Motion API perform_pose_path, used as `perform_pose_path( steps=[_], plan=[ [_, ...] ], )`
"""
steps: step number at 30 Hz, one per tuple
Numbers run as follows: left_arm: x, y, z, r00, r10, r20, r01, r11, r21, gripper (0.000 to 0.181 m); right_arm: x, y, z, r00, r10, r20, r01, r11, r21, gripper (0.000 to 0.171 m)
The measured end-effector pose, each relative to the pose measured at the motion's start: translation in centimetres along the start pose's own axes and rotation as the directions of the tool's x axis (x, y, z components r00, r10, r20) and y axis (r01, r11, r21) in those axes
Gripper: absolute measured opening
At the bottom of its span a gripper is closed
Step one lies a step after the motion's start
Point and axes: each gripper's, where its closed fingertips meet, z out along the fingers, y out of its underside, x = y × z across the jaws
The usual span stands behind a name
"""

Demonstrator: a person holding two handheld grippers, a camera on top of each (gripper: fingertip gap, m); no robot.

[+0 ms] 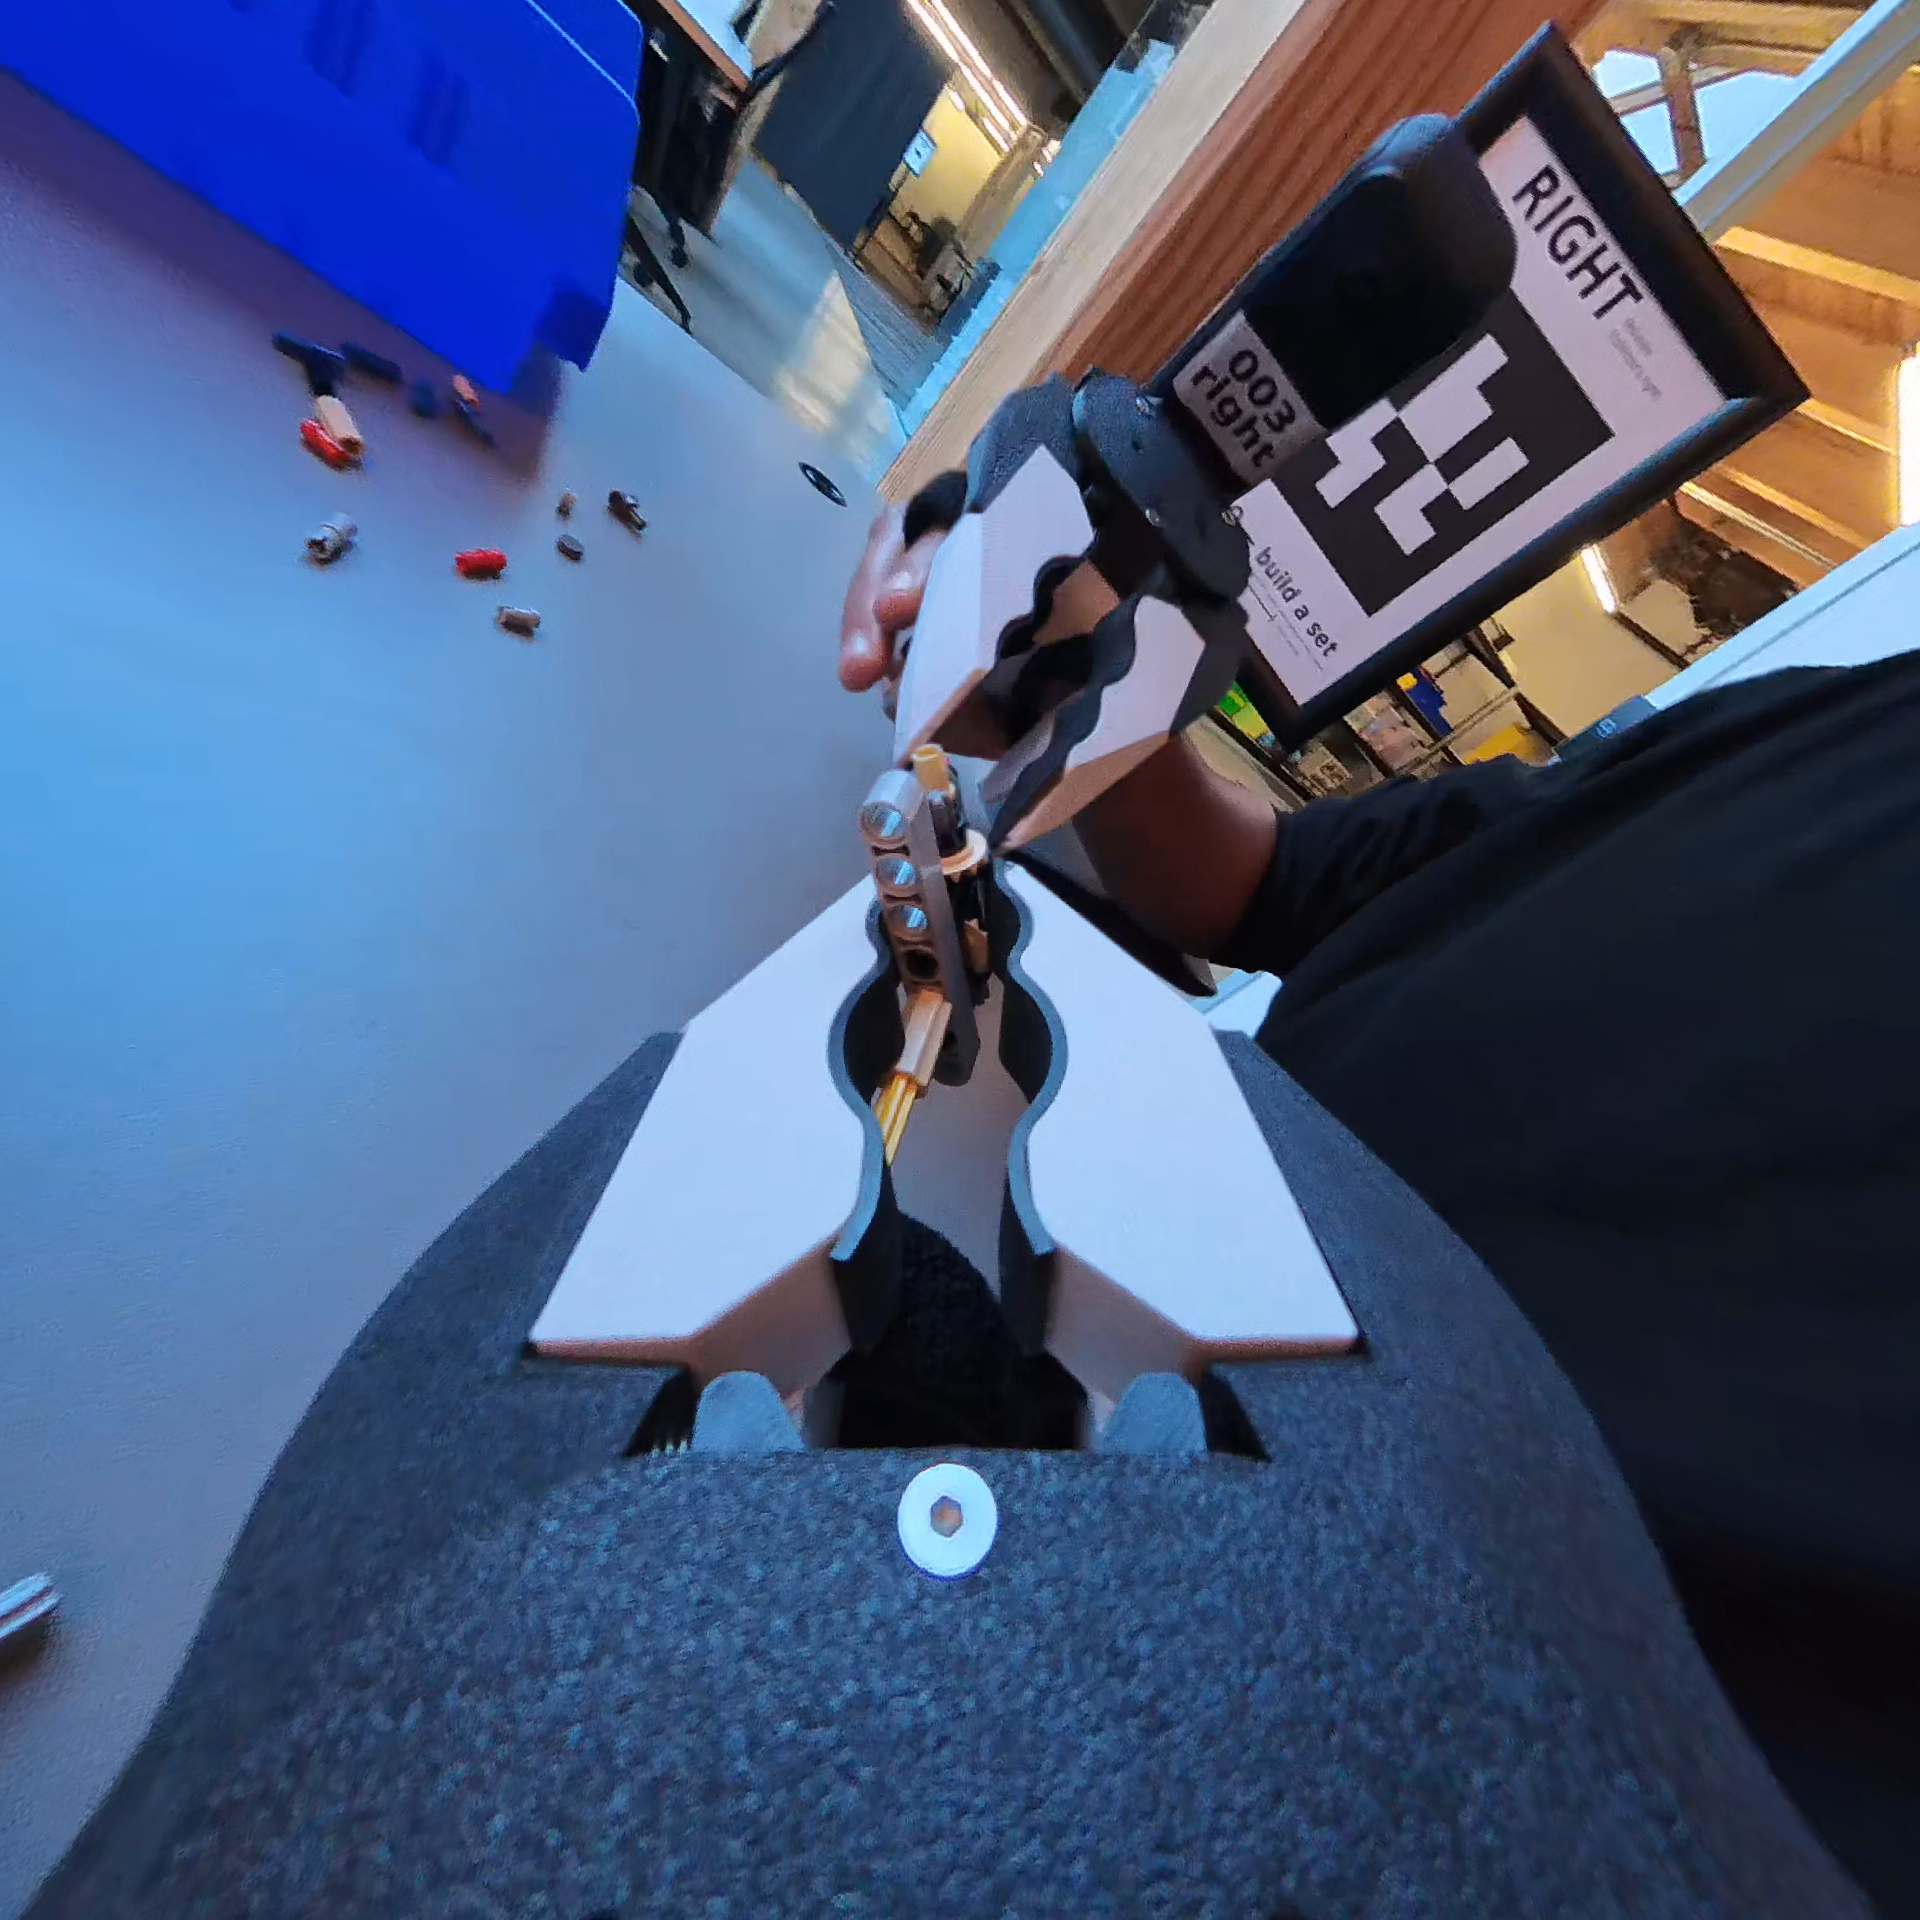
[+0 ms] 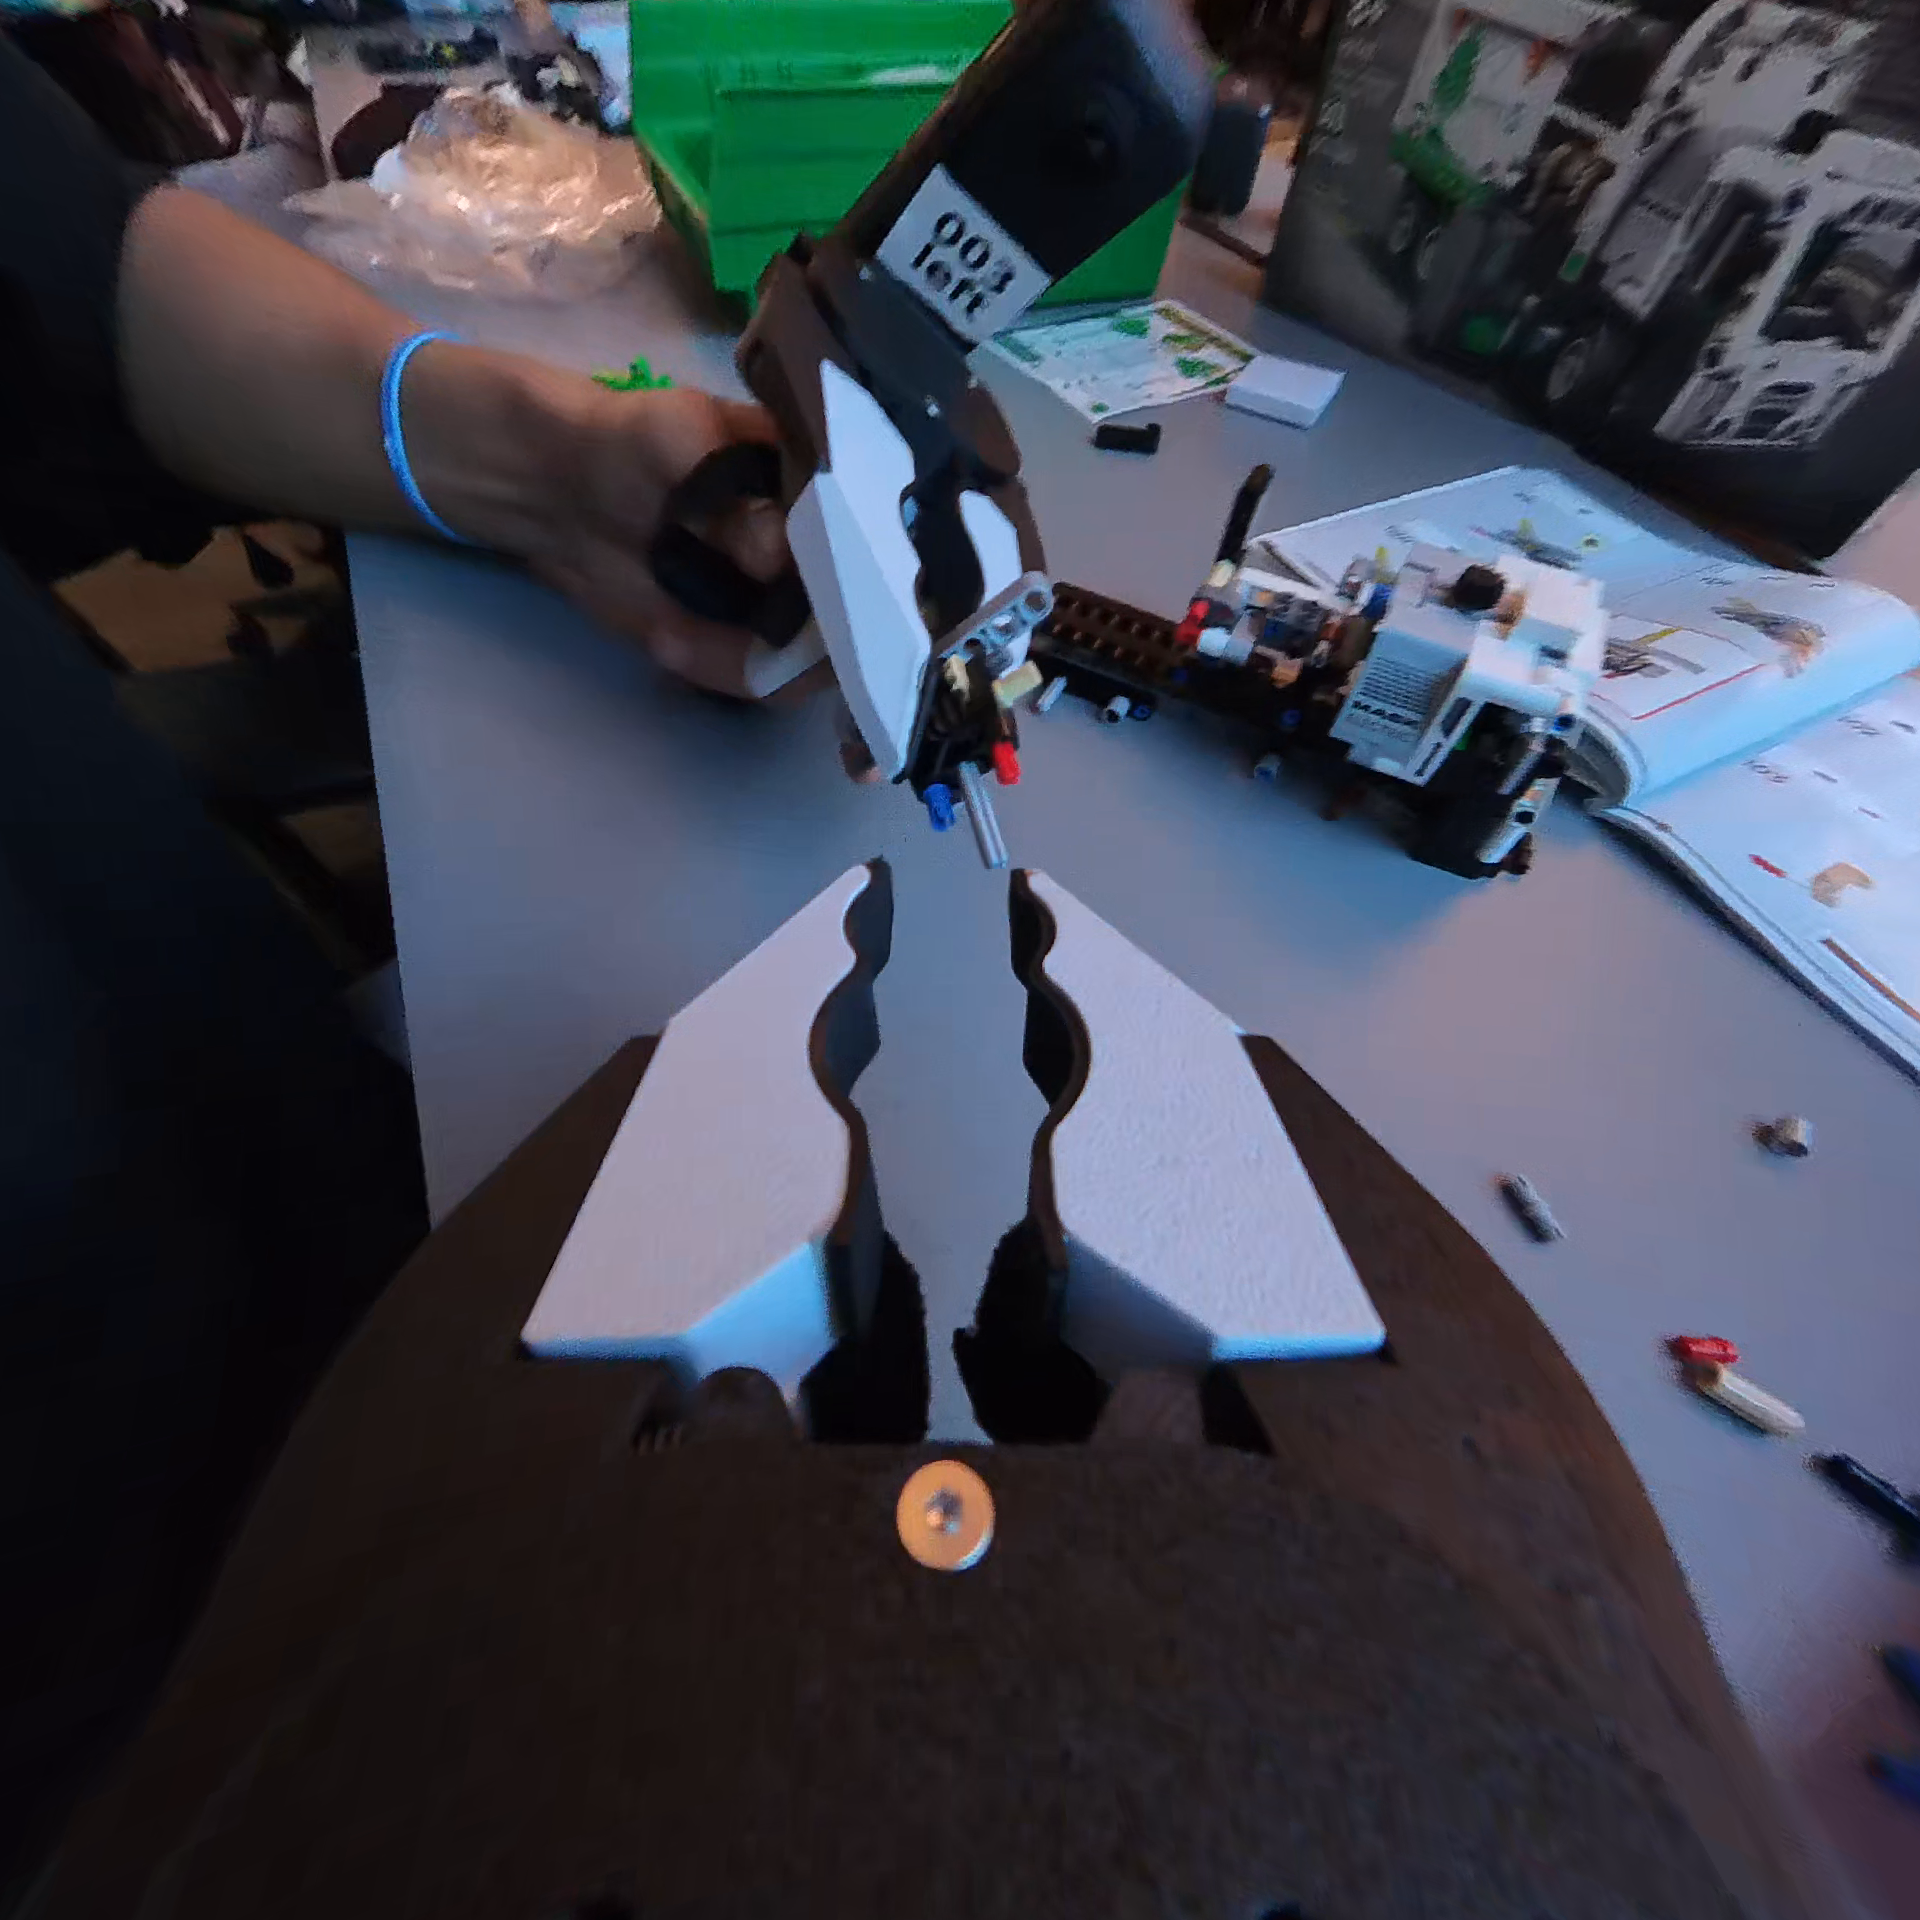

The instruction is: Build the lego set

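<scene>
Left tool grips small assembly; right tool gapes empty above table.

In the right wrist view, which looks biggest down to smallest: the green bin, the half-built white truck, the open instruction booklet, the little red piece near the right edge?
1. Open instruction booklet
2. Half-built white truck
3. Green bin: farther off and partly hidden, so it may really be bigger
4. Red piece, clearly smallest

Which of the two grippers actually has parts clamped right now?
The left gripper: its fingers are shut on the small lego sub-assembly. The right gripper is open and empty, its tips just short of the sub-assembly's grey axle.
</scene>
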Motion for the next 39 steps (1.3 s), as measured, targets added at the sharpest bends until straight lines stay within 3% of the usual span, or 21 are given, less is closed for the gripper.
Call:
perform_pose_path(
  steps=[4, 12, 14, 20, 25, 29, 32, 35, 39],
  plan=[
    [-0.1, 0.4, 0.1, 1.0, -0.015, -0.004, 0.015, 0.999, -0.033, 0.009, 0.3, -0.1, 0.4, 0.989, -0.125, -0.074, 0.126, 0.992, 0.011, 0.009],
    [-0.8, 0.8, 0.2, 0.999, -0.045, 0.027, 0.047, 0.997, -0.056, 0.01, 0.8, 0.8, 1.0, 0.968, -0.216, -0.131, 0.204, 0.974, -0.097, 0.004],
    [-1.3, 0.7, 0.2, 0.997, -0.058, 0.054, 0.061, 0.997, -0.051, 0.01, 1.0, 1.2, 1.1, 0.973, -0.159, -0.167, 0.14, 0.983, -0.122, 0.003],
    [-2.7, -0.1, -0.5, 0.988, -0.095, 0.121, 0.096, 0.995, 0.003, 0.024, 0.6, 3.6, 1.3, 0.935, 0.204, -0.29, -0.247, 0.962, -0.12, 0.003],
    [-3.2, -0.5, -0.8, 0.983, -0.098, 0.152, 0.093, 0.995, 0.037, 0.031, 0.0, 5.3, 0.6, 0.883, 0.36, -0.302, -0.401, 0.912, -0.086, 0.002],
    [-3.1, -0.5, -0.7, 0.983, -0.046, 0.18, 0.043, 0.999, 0.023, 0.031, 0.2, 6.3, 0.5, 0.861, 0.386, -0.331, -0.44, 0.892, -0.105, 0.003],
    [-2.7, 0.1, -0.6, 0.981, 0.034, 0.193, -0.028, 0.999, -0.035, 0.031, -0.1, 6.1, 0.7, 0.846, 0.441, -0.299, -0.486, 0.869, -0.091, 0.003],
    [-2.6, 1.0, -0.6, 0.957, 0.178, 0.23, -0.148, 0.979, -0.139, 0.031, -0.7, 5.1, 0.8, 0.777, 0.606, -0.172, -0.616, 0.788, -0.004, 0.003],
    [-2.6, 2.9, -0.5, 0.862, 0.451, 0.23, -0.361, 0.866, -0.346, 0.035, -0.3, 6.1, 0.2, 0.699, 0.694, -0.171, -0.705, 0.709, -0.005, 0.003]
  ],
)
